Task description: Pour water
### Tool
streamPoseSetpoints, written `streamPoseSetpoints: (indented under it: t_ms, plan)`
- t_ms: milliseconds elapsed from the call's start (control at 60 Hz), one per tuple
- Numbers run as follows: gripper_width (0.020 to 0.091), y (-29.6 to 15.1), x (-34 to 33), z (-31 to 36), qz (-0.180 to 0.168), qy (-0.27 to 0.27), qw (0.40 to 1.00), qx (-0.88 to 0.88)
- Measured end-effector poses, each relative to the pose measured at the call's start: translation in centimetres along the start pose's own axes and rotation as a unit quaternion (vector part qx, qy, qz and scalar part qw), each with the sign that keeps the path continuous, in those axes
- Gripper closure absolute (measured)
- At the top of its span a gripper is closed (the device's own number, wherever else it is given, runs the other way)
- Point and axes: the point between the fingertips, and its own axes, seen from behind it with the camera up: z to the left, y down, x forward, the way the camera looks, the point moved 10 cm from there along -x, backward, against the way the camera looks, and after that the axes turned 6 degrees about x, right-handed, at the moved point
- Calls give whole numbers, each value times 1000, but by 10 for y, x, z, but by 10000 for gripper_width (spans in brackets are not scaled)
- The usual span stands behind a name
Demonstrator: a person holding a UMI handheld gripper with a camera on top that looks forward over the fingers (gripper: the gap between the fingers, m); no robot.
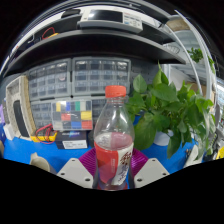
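Here, bottle (114, 140) upright between tongs (112, 172); grip or gap, cannot tell.

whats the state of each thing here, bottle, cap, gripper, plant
bottle: upright, between the fingers, holds red liquid to about mid-height
cap: orange, on the bottle, closed
gripper: fingers either side of the bottle's base; whether they press on it cannot be told
plant: upright, green and leafy, beside the bottle
table: blue top, clutter behind the bottle
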Motion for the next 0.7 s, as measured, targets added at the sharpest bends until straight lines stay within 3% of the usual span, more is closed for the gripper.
streamPoseSetpoints:
  t_ms: [67,83,133,200,367,417,483,600,700]
  plan:
    - [679,16,4,-2,8,2,1000,-5]
    - [641,21,5,-2,13,1,1000,-6]
    - [663,24,6,-2,-12,-5,1000,-10]
    - [665,28,-3,-3,-15,-5,1000,-8]
    - [593,30,-7,-5,-24,-9,1000,-11]
    - [563,31,-8,-8,-13,-6,1000,-3]
    - [438,40,-8,-10,24,-5,1000,13]
    - [434,46,-15,-15,40,2,999,12]
    - [368,50,-32,-15,63,0,998,4]
